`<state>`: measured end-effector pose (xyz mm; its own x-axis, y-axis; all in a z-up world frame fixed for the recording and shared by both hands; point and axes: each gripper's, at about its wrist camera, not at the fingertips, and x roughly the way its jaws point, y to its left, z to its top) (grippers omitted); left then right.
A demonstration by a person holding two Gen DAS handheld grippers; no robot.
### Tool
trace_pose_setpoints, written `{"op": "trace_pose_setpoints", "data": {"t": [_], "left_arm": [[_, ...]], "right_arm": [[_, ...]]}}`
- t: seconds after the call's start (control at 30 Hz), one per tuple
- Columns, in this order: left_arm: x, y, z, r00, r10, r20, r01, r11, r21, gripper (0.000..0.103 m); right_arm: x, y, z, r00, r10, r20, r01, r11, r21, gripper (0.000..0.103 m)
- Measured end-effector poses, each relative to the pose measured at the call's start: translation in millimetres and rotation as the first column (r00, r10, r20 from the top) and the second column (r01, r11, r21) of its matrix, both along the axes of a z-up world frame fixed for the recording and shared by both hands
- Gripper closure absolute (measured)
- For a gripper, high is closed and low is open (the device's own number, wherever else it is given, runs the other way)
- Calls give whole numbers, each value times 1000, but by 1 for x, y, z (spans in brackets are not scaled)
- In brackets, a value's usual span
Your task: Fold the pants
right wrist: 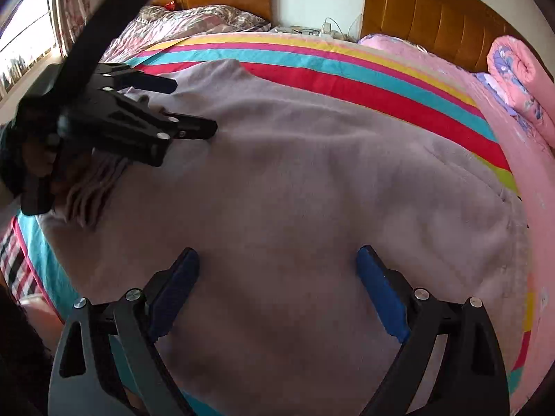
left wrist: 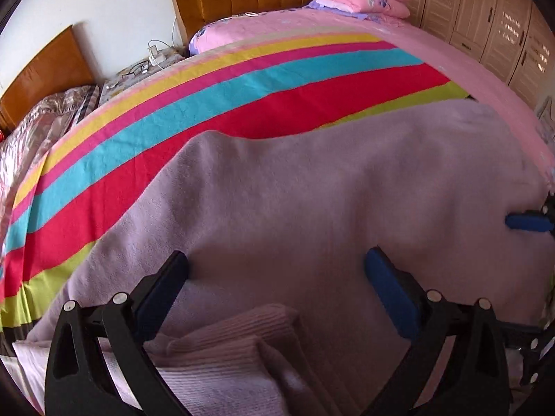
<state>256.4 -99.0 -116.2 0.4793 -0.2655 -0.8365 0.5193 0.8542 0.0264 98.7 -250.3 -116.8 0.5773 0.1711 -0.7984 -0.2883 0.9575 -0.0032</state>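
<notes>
Only from the right wrist, left tongs [right wrist: 194,107] gape over pants [right wrist: 312,190].

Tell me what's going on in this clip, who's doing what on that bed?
A person with a handheld gripper in each hand is working on a pair of lilac fleece pants spread across a striped bedsheet. Both grippers are open and grip nothing. The left gripper hangs over the end with the ribbed cuffs; the right gripper hangs over the middle of the fabric. The pants lie mostly flat, and whether a fold has been made cannot be told.
</notes>
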Motion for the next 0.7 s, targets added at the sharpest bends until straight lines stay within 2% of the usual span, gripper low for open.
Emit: {"op": "trace_pose_setpoints", "data": {"t": [0.07, 0.13, 0.2, 0.27, 0.33, 0.4, 0.47, 0.5, 0.53, 0.6, 0.7], "left_arm": [[3, 13, -3, 999, 40, -17, -40, 999, -11, 1], [4, 21, -1, 999, 47, -23, -48, 997, -65, 1], [4, 19, -2, 998, 66, -17, -67, 997, -36, 1], [1, 13, -4, 998, 59, 3, -59, 998, 15, 1], [3, 16, -3, 998, 61, -1, -61, 998, 7, 1], [5, 19, -2, 998, 64, -12, -64, 998, -13, 1], [5, 14, 1, 997, 81, -15, -81, 996, 25, 1], [4, 8, 7, 997, 82, -5, -82, 996, 32, 2], [0, -1, 17, 998, 55, 2, -55, 998, -10, 2], [-8, -26, 39, 1000, -23, 22, 25, 995, -94, 1], [-17, -76, 48, 985, -133, 112, 141, 987, -71, 1]], "right_arm": [[-13, -16, 2, 1000, -31, 1, 31, 998, 50, 14], [-22, -21, 7, 998, -55, 9, 55, 998, 42, 14], [-25, -15, 12, 998, -53, 24, 53, 999, 8, 14], [-28, -10, 7, 1000, -3, 1, 3, 999, 36, 14], [-35, -11, 2, 1000, 9, 15, -10, 1000, 29, 13], [-40, -19, 4, 1000, 18, -16, -17, 998, 59, 13], [-45, -31, 11, 1000, 20, -19, -19, 997, 72, 14], [-48, -40, 17, 1000, -9, 9, 8, 998, 59, 14], [-50, -51, 22, 998, -54, 40, 51, 997, 59, 14], [-52, -79, 29, 985, -158, 66, 149, 982, 115, 14], [-62, -111, 33, 955, -282, 88, 258, 941, 220, 14]]}}
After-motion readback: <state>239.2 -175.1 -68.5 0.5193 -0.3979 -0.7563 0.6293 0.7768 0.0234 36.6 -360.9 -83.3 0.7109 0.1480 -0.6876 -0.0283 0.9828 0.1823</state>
